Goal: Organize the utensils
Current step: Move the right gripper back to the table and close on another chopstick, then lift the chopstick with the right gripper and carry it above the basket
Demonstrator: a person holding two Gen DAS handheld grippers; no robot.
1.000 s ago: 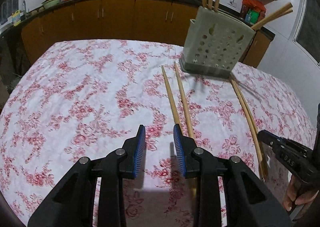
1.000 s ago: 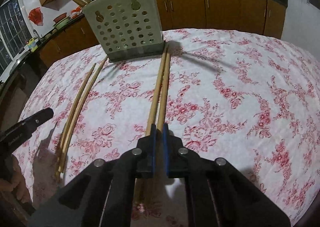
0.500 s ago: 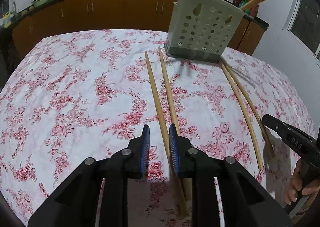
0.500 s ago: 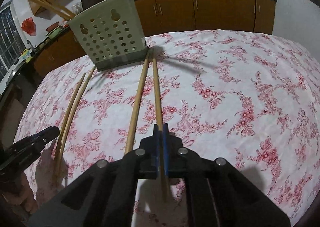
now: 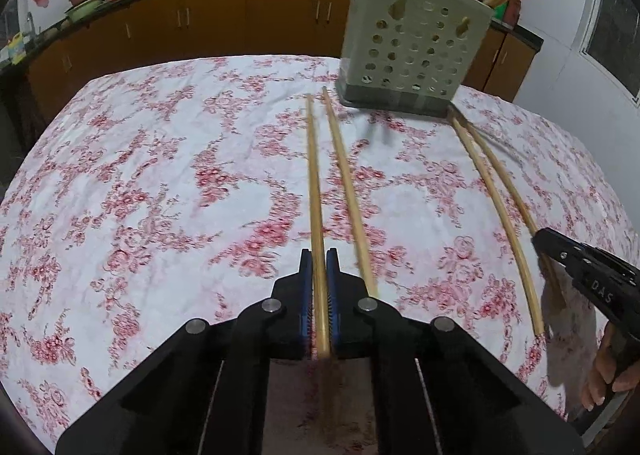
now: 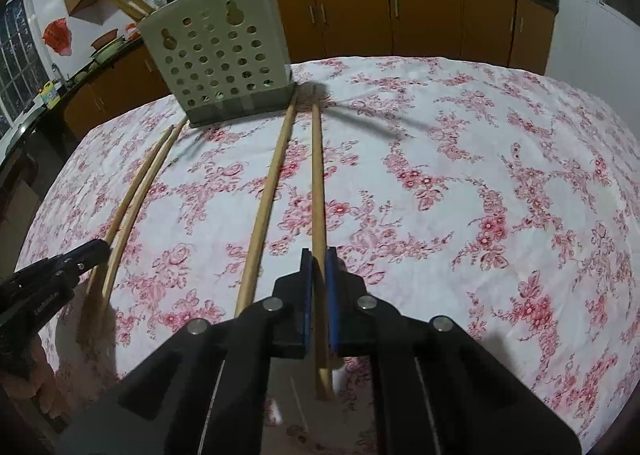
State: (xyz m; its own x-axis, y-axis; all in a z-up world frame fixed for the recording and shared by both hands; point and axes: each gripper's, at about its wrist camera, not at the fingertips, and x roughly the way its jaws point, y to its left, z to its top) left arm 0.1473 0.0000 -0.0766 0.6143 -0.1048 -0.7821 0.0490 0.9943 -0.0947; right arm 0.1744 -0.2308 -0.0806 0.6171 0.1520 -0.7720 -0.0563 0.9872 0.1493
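In the left wrist view, the left tool [image 5: 319, 261] stands at the lower middle of the frame with its two blue pads clamped together on one wooden chopstick [image 5: 314, 191]. This chopstick runs from between the pads up toward the middle of the frame, over the floral tablecloth [image 5: 140, 183] that covers the tabletop. A second chopstick [image 5: 346, 183] lies just beside it on the right, flat on the cloth and outside the pads. Both point with their far ends toward the perforated utensil holder [image 5: 416, 51] at the upper right of the frame, which already has several chopsticks standing inside.

In the right wrist view, the right tool [image 6: 319, 259] is also at the lower middle, and its pads are pressed on another chopstick [image 6: 318, 183]. Its neighbour [image 6: 266, 207] lies on the cloth to the left of the pads, free. Their far tips are near the base of the holder, which is at the upper left in this view. Further left in the same view lies the pair that the left tool works on, and the left tool itself enters from the left edge.
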